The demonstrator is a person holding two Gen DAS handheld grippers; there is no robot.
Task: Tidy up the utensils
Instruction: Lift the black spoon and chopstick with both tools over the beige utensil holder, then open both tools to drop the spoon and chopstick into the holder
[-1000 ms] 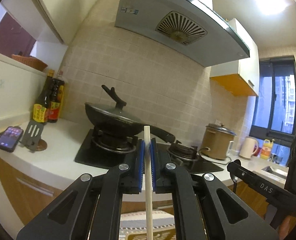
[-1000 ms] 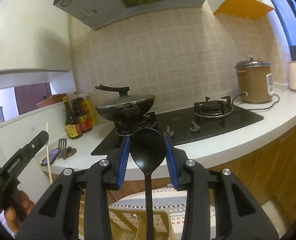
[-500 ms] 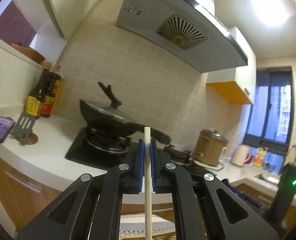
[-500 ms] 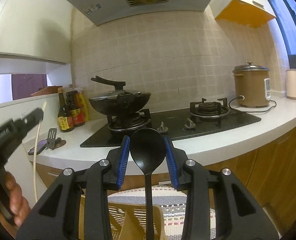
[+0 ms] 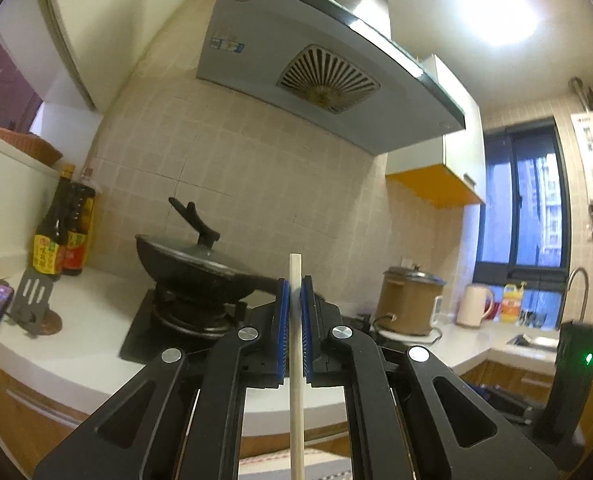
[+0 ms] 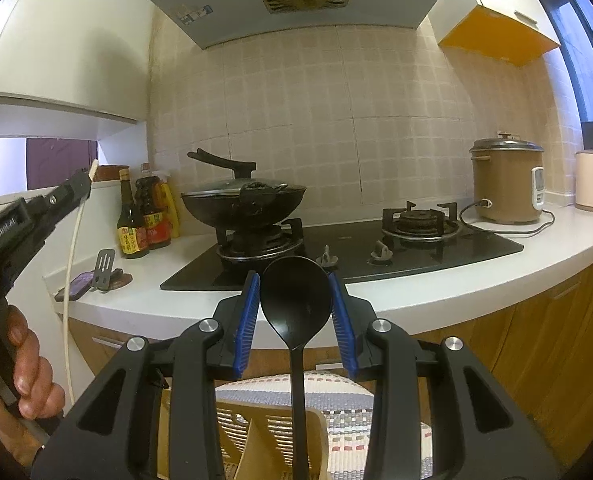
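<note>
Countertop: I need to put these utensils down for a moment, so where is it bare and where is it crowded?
The white countertop is bare between the phone stand and the black hob, and along its front edge. Another bare stretch lies right of the hob, in front of the brown rice cooker. The left end is crowded: sauce bottles, stand and phone.

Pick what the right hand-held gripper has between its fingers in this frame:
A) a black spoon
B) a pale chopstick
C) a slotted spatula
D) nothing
A: the right wrist view shows the black spoon bowl-up between the blue pads of the right hand-held gripper; the pale chopstick sits in the left hand-held gripper.
</note>
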